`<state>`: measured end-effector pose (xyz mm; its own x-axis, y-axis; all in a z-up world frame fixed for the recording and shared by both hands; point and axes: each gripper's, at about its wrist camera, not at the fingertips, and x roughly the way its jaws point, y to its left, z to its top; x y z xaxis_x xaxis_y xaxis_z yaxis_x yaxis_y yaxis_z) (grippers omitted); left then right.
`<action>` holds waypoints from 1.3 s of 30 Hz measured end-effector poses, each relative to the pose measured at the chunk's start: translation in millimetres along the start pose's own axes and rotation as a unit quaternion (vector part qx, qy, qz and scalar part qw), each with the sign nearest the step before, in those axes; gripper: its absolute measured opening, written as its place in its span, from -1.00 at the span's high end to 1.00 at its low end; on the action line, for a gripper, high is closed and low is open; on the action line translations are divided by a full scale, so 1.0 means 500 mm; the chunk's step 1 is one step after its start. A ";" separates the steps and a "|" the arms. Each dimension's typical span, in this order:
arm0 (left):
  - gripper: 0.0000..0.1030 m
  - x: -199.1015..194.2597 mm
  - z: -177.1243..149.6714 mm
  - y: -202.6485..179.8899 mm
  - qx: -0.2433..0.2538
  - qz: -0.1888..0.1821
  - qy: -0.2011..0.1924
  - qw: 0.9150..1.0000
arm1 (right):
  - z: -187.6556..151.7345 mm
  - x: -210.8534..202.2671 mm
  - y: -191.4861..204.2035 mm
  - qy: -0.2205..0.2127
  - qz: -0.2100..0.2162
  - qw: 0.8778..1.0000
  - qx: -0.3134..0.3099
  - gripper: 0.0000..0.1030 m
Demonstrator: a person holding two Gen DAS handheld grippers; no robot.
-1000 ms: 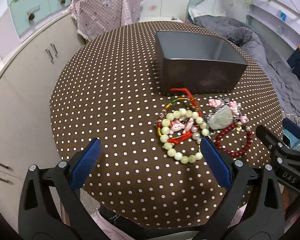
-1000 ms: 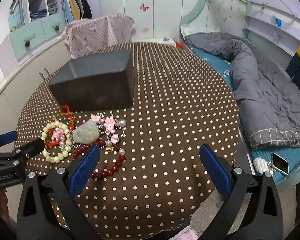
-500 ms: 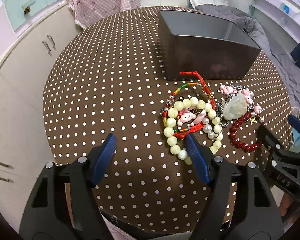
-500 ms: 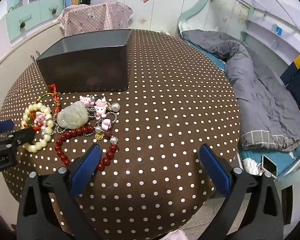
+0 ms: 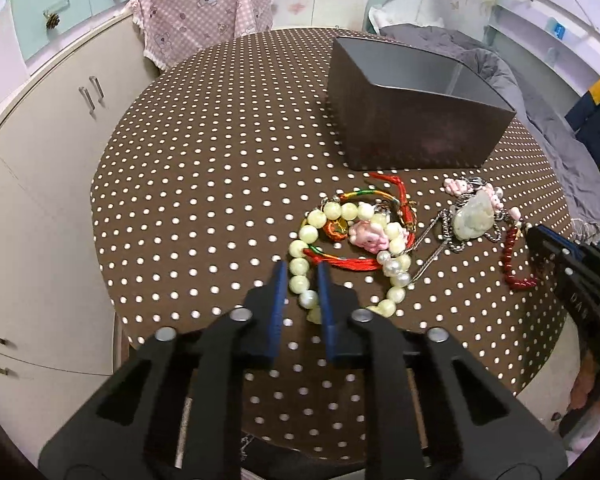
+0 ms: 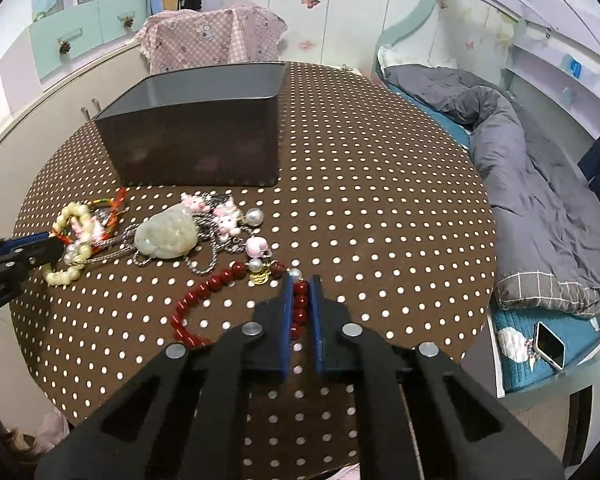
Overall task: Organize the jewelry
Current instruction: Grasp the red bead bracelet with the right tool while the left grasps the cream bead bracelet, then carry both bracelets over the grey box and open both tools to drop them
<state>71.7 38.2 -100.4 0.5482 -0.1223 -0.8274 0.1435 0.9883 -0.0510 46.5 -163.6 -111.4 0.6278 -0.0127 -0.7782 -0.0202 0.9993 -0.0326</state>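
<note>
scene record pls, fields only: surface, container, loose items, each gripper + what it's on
surface: round table, brown polka-dot cloth
container: dark box, open top, nothing visible inside
loose items: jade pendant on a chain, pink charms, red cord
left gripper: fingers closing on pale bead bracelet, beads between them
right gripper: shut on red bead bracelet

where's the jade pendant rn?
The jade pendant lies on the dotted table, in front of the dark box, between the pale bead bracelet and the red bead bracelet; right-wrist view, left of centre.
</note>
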 end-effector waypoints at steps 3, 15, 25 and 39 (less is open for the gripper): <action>0.79 0.002 0.010 0.007 -0.001 -0.005 -0.001 1.000 | 0.008 0.002 -0.003 0.000 0.001 1.000 -0.001 0.87; 0.82 -0.048 0.060 0.008 0.011 -0.027 -0.052 0.998 | 0.055 -0.056 -0.020 -0.049 0.014 0.999 0.002 0.87; 0.82 -0.099 0.119 -0.004 0.022 -0.049 -0.104 0.993 | 0.113 -0.110 -0.014 -0.103 0.019 0.994 -0.018 0.87; 0.82 -0.162 0.190 -0.035 0.037 -0.065 -0.170 0.983 | 0.195 -0.155 -0.010 -0.164 0.017 0.986 -0.023 0.87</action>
<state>103.0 22.1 20.3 0.7626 -0.2829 -0.5818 0.2828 0.9546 -0.0935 73.9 -164.0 10.2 0.8439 0.0407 -0.5350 -0.0766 0.9960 -0.0451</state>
